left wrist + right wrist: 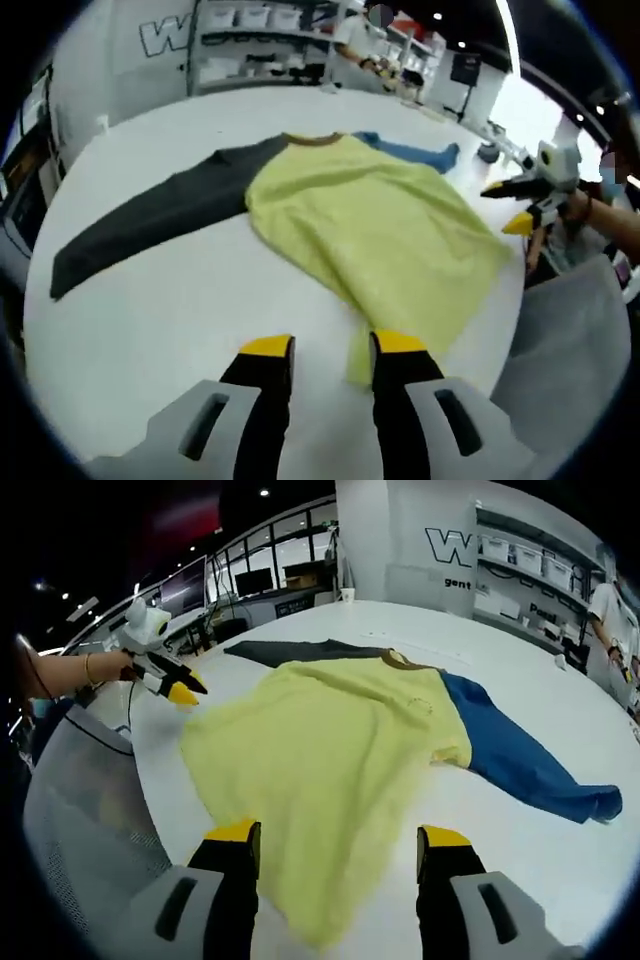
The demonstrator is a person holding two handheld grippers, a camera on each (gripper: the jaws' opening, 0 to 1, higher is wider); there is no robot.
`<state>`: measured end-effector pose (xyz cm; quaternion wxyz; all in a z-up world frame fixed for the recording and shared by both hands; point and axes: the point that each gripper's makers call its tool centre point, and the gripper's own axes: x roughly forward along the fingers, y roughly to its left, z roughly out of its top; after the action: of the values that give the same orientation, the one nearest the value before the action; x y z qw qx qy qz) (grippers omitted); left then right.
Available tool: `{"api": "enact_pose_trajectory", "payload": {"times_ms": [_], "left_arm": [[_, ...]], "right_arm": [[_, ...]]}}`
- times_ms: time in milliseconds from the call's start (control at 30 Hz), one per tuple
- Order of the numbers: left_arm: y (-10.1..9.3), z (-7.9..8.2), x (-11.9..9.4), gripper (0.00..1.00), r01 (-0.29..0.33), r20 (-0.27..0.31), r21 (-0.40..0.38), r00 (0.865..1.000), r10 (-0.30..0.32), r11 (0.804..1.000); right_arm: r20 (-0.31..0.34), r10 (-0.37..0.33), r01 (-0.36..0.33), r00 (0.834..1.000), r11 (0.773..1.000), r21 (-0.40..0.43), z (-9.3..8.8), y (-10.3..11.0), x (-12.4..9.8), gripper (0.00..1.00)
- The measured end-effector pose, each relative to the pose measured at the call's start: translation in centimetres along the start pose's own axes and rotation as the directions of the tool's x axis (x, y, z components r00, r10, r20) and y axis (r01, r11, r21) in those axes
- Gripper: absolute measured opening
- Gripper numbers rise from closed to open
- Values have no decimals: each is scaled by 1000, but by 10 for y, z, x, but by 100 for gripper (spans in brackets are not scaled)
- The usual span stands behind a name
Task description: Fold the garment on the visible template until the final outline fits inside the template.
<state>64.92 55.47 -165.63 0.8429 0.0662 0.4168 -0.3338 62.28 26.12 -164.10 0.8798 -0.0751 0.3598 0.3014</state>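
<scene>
I had the big white table (150, 320) under both cameras, and on it the shirt (370, 225) lay spread flat, its yellow body in the middle, a dark grey sleeve (150, 215) running out one side and a blue sleeve (520, 760) out the other, with a brown collar (315, 139) at the neck. I could not make out any template outline on the tabletop. In the left gripper view my left gripper (330, 350) stood with its jaws somewhat apart, holding nothing; its yellow-tipped fingers (268, 346) sat over bare table just short of the shirt's hem, and I could not tell whether the one nearer the hem touched the cloth. The same gripper showed at the left edge of the right gripper view, held in a hand (75, 667) near the table's rim beside the yellow body, well apart from the cloth. In the right gripper view my right gripper (340, 835) was spread wide and empty, its two fingers (232, 831) framing the lower hem of the yellow body; whether they rested on it I could not tell. It also showed at the right edge of the left gripper view, beyond the table's rim. On the far wall I read a large outlined "W" (448, 546) with "gent" beneath it; the rest was cut off. Shelves of white boxes (255, 17) stood beside it.
</scene>
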Motion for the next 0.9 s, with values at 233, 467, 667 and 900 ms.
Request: {"api": "enact_pose_trajectory", "payload": {"times_ms": [233,467,667,900], "left_arm": [[-9,-15,9,29,51,-36,-56,998,-53,997],[-12,-20,16,10,52,-54,-59,997,-55,997],[-12,-24,7,7,28,-51,-66,998,-32,997],[-13,-21,-12,7,-21,-6,-138,1000,21,990]], "right_arm": [[-8,-20,20,1000,1000,23,-9,-8,-2,61],[-35,-36,38,999,997,70,-31,-13,-4,60],[-49,-31,35,998,994,102,-42,-12,-7,54],[-37,-34,38,999,993,113,-39,-9,-10,49]]}}
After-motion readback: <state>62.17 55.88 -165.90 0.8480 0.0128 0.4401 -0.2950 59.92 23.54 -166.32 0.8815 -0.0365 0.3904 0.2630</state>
